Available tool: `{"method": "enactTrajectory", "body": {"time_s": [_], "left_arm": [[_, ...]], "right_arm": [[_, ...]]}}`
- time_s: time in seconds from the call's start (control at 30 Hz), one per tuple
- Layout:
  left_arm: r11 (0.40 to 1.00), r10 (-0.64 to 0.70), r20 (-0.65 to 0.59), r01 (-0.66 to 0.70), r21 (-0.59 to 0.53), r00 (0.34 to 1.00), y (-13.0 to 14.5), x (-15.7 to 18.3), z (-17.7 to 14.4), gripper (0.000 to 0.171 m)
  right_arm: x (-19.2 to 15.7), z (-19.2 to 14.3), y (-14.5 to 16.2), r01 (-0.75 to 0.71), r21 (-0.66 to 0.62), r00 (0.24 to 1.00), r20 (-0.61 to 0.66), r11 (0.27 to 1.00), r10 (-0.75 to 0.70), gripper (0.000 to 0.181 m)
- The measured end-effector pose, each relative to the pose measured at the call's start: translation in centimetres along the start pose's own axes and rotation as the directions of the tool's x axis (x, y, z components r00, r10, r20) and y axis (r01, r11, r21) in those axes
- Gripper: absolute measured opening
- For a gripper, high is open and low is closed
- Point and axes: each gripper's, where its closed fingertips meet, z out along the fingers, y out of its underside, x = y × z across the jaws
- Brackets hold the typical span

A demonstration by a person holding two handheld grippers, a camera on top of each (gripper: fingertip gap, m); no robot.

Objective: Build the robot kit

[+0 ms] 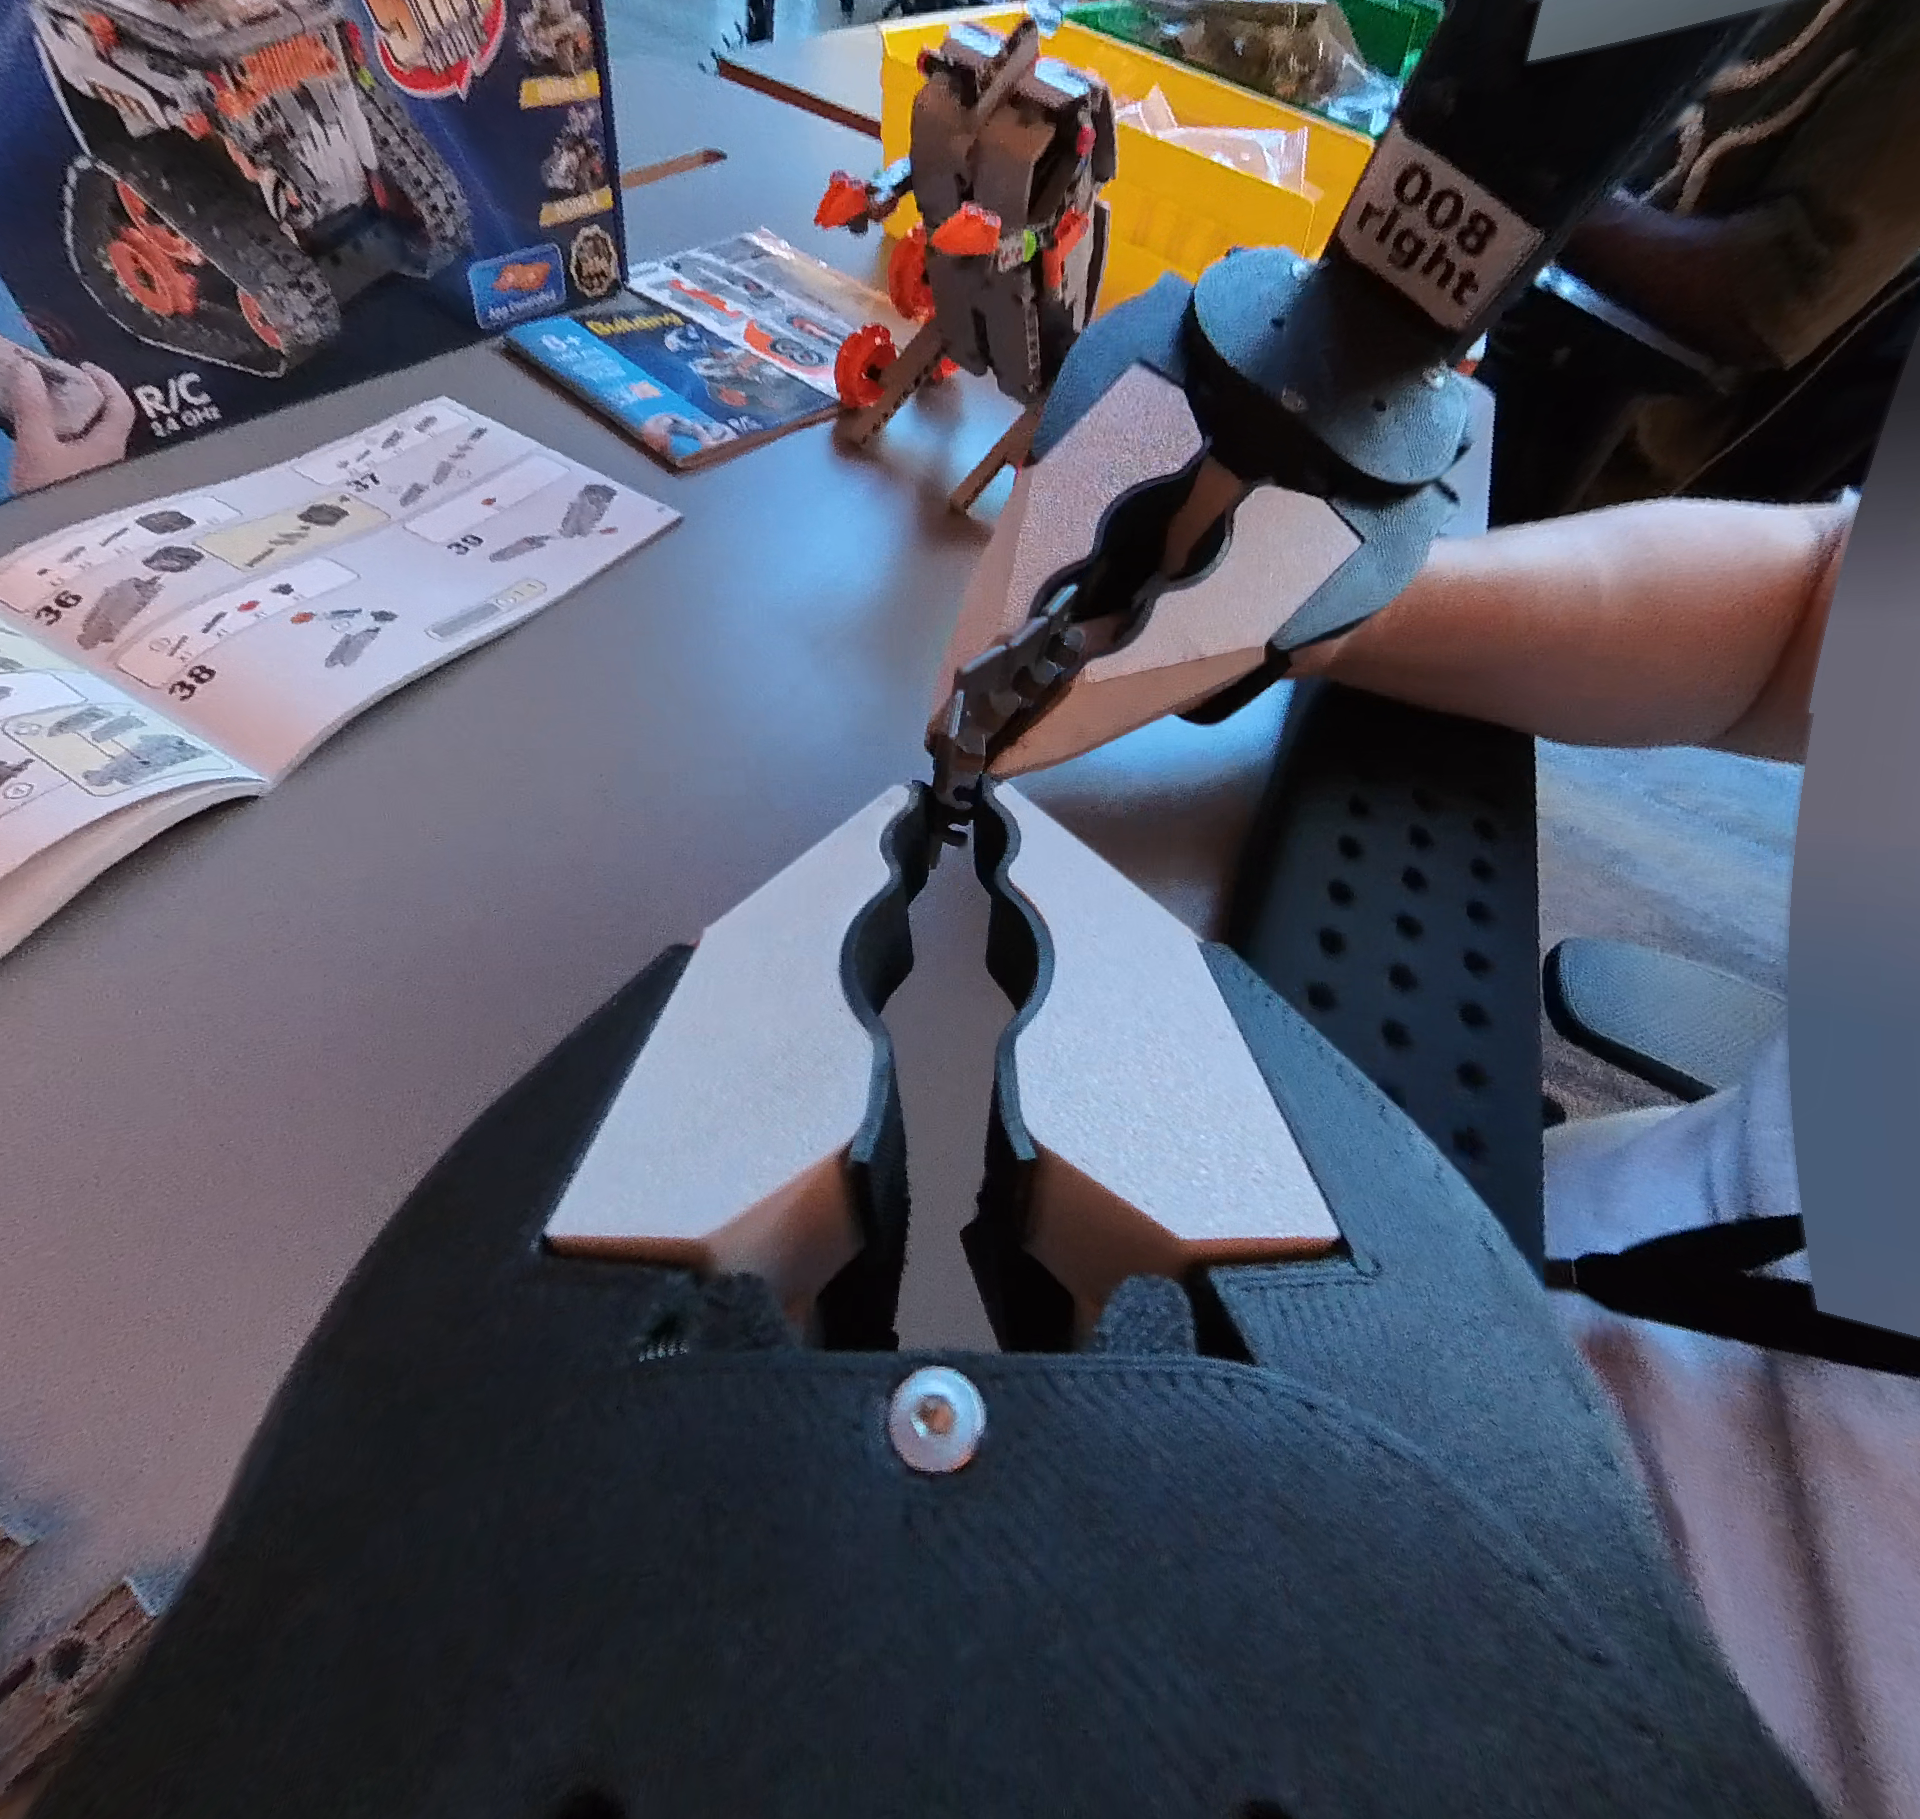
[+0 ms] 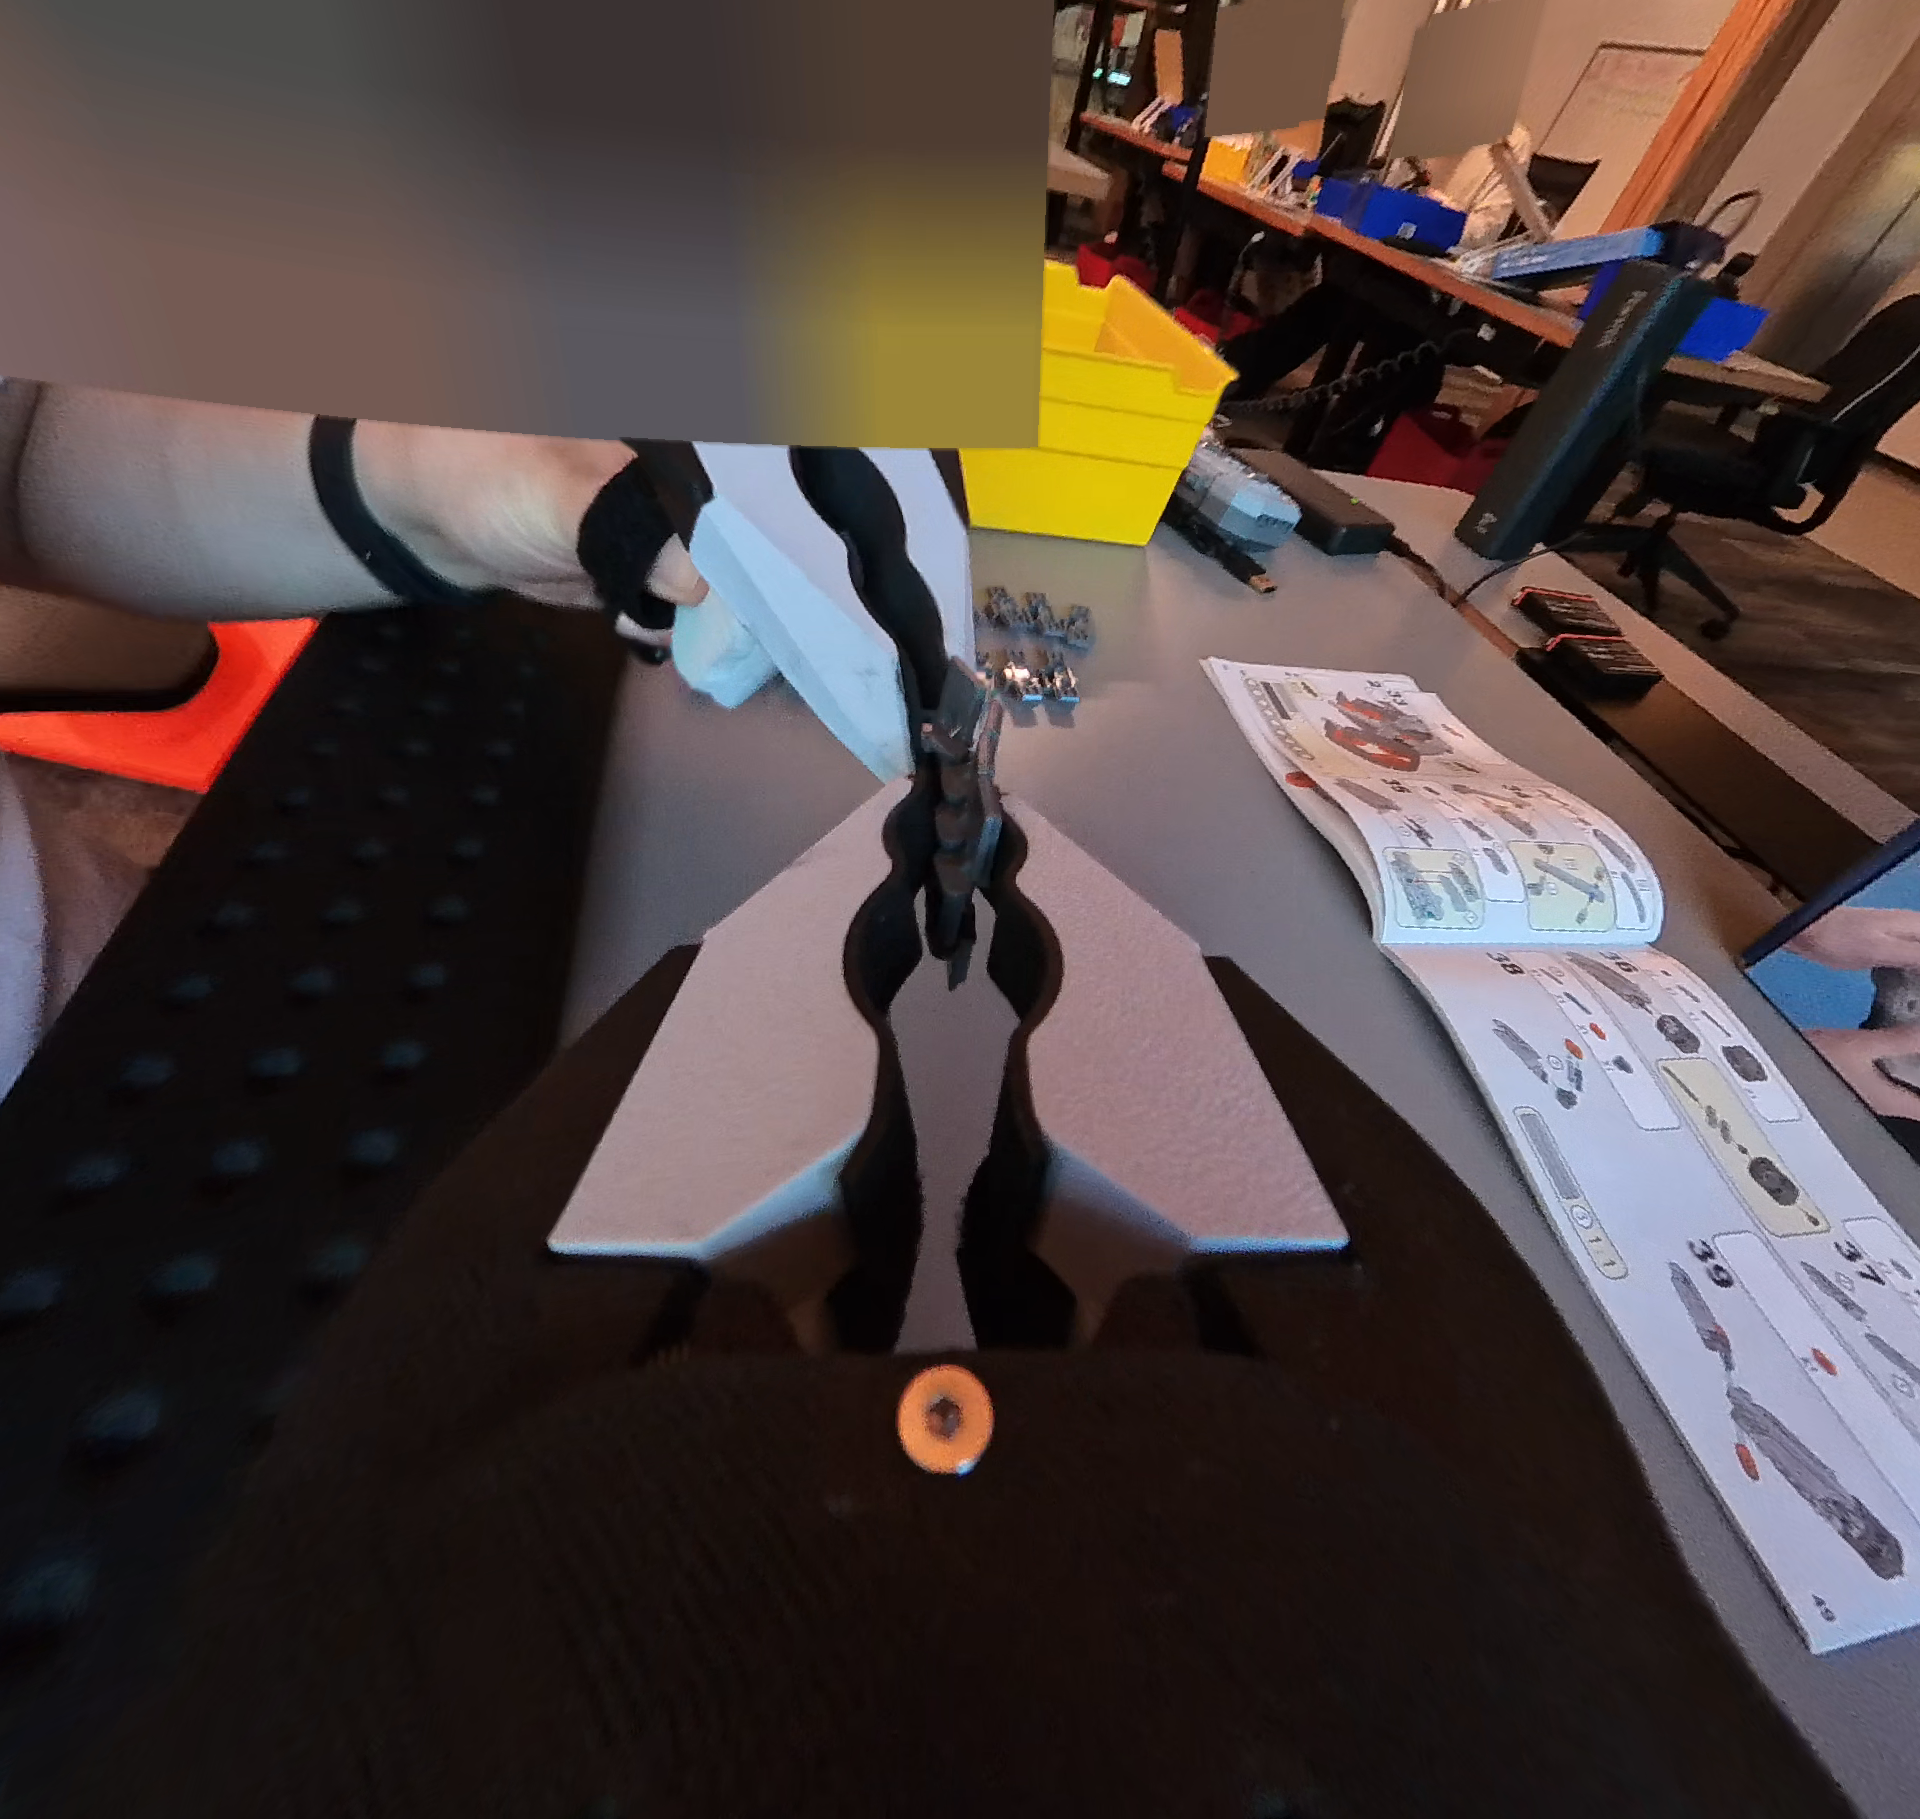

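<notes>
My left gripper (image 1: 951,819) is shut on the lower end of a small dark grey brick part (image 1: 954,795). My right gripper (image 1: 971,730) comes in from the upper right, shut on a grey studded brick piece (image 1: 1023,652). The two parts meet tip to tip just above the grey table (image 1: 520,990). In the right wrist view my right gripper (image 2: 961,824) clamps the studded piece (image 2: 961,876) upright between its pads. The left gripper (image 2: 930,730) reaches in from the upper left there and holds its part (image 2: 961,704) against the top of the piece.
An open instruction booklet (image 1: 312,564) lies at the left and also shows in the right wrist view (image 2: 1538,938). Behind stand a toy box (image 1: 291,138), a grey and orange brick robot (image 1: 987,242) and a yellow bin (image 2: 1112,408). Several small grey parts (image 2: 1029,647) lie on the table. A black perforated chair back (image 1: 1392,938) is at the right. Only a small space, under 4 cm, lies between the two pairs of fingers.
</notes>
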Motion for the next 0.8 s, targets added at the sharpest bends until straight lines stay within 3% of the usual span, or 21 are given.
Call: {"method": "enactTrajectory", "body": {"time_s": [0.3,0.5,0.67,0.73,0.8], "left_arm": [[0.992,-0.022,-0.063,0.014,-0.124,0.998,2.1,0.0,0.4,0.005],[0.989,-0.023,-0.133,0.003,-0.149,0.991,2.5,0.6,0.4,0.005],[0.995,-0.038,-0.156,0.024,-0.093,0.987,1.3,0.6,0.1,0.006],[0.994,-0.101,-0.159,0.095,-0.046,0.982,0.4,0.0,0.0,0.006],[0.987,-0.160,-0.163,0.161,-0.006,0.974,-0.3,-0.5,0.0,0.006]], "right_arm": [[-0.9,0.6,1.8,0.124,-0.113,0.992,0.042,0.986,-0.120,0.005],[-1.5,0.5,2.0,0.126,-0.105,0.989,0.096,0.986,-0.116,0.005],[-1.2,0.2,1.1,-0.104,-0.022,0.981,0.165,0.994,0.106,0.005],[-0.3,0.5,0.7,-0.354,0.012,0.915,0.210,0.935,0.344,0.006],[0.5,0.6,0.3,-0.476,0.029,0.858,0.234,0.879,0.457,0.005]]}}
